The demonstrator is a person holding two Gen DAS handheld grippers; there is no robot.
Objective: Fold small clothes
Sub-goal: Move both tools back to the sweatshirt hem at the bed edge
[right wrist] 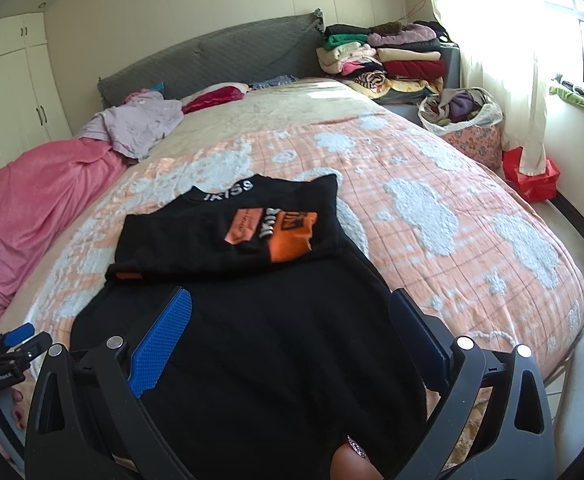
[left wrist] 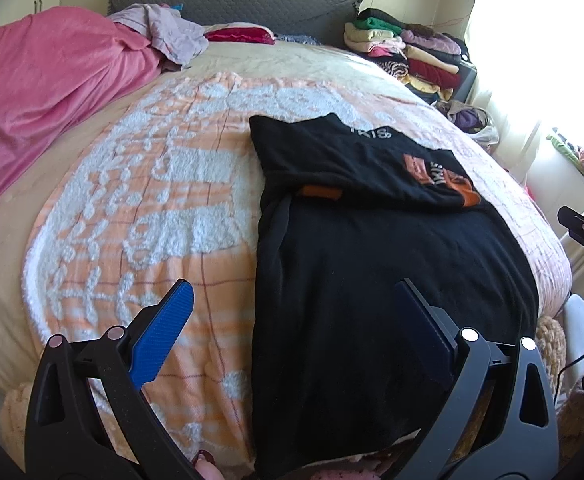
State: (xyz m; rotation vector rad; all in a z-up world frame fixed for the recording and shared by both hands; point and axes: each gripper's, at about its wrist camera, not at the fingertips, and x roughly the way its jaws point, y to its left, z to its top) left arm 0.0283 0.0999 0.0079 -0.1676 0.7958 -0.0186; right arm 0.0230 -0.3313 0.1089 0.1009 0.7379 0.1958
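Gaping wide, both pairs of jaws grip nothing.

Left gripper (left wrist: 293,312): black frame, blue ribbed pads (left wrist: 162,334); held above the near edge of the bed, one finger over the bedspread, the other over black cloth. Seen again in the right wrist view at the lower left (right wrist: 20,338), held by a hand (right wrist: 0,412) with painted nails.

Right gripper (right wrist: 290,316): same build, blue textured pads (right wrist: 160,344); held directly above the lower part of the garment. Its tip (left wrist: 583,228) enters the left wrist view at the right edge.

Black knit top with orange patches and white lettering (right wrist: 252,280): lies flat on the bedspread, on the near half of the bed. Upper portion is folded down over the body, so collar lettering and orange print face up. An orange tab (left wrist: 319,193) shows at the fold line. Lower body hangs toward the near edge.

Peach and white tufted bedspread (left wrist: 152,184): covers the bed, beneath the garment.

Pink velvety blanket (left wrist: 40,96): heaped along the left side, well apart from the garment.

Crumpled lilac cloth (right wrist: 140,122): near the grey quilted headboard (right wrist: 220,50).

Red cushion (right wrist: 212,98): beside the lilac cloth.

Stack of folded mixed-colour clothes (right wrist: 391,60): far right corner by the headboard.

Floral bag of clothes (right wrist: 465,122): on the floor beside the bed, under the curtained window.
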